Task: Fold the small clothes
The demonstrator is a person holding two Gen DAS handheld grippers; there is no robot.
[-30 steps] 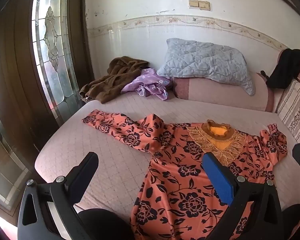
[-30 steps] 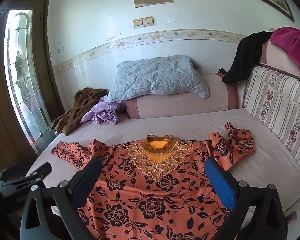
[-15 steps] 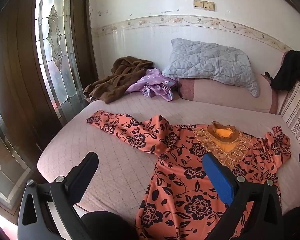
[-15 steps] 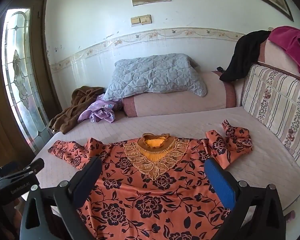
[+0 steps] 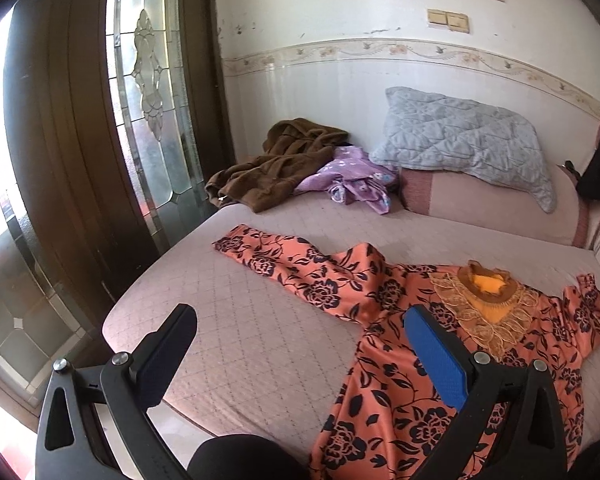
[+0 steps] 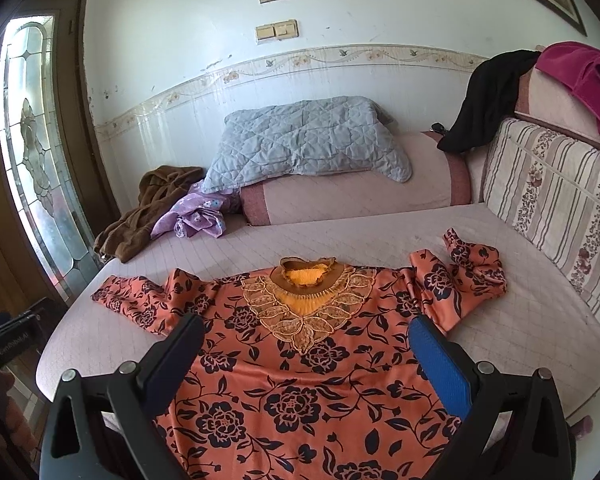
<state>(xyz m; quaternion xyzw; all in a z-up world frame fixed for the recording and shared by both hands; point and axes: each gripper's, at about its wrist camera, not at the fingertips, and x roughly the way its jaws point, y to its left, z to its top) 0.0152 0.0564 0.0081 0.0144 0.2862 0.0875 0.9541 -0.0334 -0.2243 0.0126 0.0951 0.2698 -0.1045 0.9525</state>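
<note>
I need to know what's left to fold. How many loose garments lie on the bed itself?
3: the orange floral top spread out in front, a brown garment bunched by the window, a purple one beside it. More may hide beneath.

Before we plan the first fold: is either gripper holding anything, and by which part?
Nothing is held. The left gripper and right gripper both hang open above the dress, which lies flat on the bed.

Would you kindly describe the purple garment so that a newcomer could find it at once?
Look to the far end of the bed, by the wall. Under the corner of the grey quilted pillow lies a crumpled purple garment with small pale flowers. The brown robe beside it is plain and darker.
</note>
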